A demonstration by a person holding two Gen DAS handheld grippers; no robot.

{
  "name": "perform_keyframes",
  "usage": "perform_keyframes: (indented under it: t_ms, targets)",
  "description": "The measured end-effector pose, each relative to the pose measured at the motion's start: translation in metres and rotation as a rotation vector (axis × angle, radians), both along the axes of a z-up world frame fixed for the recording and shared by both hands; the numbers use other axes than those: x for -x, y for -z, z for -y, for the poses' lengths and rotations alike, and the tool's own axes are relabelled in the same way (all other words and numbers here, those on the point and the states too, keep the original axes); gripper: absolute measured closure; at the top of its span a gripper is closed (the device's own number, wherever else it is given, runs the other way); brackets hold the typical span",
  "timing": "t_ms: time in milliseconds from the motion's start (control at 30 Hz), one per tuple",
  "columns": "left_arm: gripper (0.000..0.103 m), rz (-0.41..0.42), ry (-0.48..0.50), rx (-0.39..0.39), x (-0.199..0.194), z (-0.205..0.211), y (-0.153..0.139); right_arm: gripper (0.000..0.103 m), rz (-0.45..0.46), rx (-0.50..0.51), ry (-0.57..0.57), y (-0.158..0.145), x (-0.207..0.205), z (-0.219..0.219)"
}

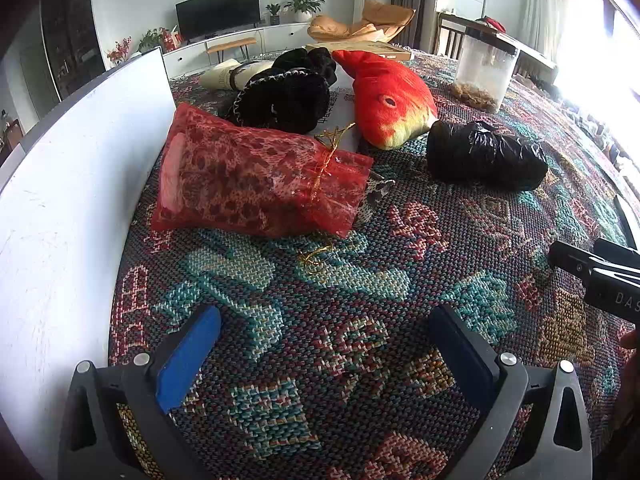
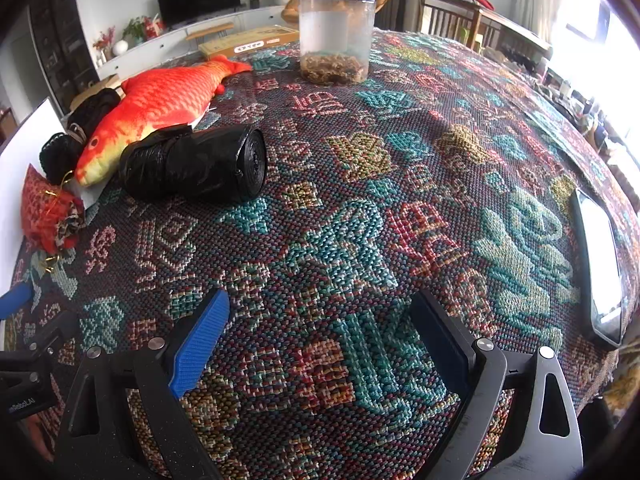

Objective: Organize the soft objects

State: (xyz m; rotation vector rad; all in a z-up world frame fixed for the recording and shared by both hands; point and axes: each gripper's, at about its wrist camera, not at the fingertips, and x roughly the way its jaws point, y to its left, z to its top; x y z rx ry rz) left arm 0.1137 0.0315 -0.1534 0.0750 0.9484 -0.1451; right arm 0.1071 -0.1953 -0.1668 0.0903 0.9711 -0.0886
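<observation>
A red mesh drawstring pouch (image 1: pixel 256 184) lies on its side on the patterned tablecloth, by the white board. Behind it sit a black knitted item (image 1: pixel 284 96), a red plush fish (image 1: pixel 392 100) and a roll of black plastic bags (image 1: pixel 484 156). My left gripper (image 1: pixel 324 324) hovers open over bare cloth, short of the pouch, with nothing between its blue pads. My right gripper (image 2: pixel 320 312) is open too, over the cloth, with the bag roll (image 2: pixel 196 164), the fish (image 2: pixel 160 108) and the pouch (image 2: pixel 48 212) to its far left. Part of the right gripper's body (image 1: pixel 600 276) shows at the edge of the left wrist view.
A white board (image 1: pixel 80 200) stands along the left. A clear plastic jar (image 2: pixel 336 36) with a black lid and brown contents stands at the back. A phone (image 2: pixel 600 264) lies at the right table edge. A flat cardboard box (image 2: pixel 248 42) lies at the far edge.
</observation>
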Motion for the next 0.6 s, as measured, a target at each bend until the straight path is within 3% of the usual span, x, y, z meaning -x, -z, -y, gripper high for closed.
perform_keyframes:
  t_ms: [600]
  targets:
    - [0.000,0.000,-0.001,0.001,-0.0007,0.0002,0.0003,0.009,-0.001,0.000,0.000,0.0001,0.0001,0.0000]
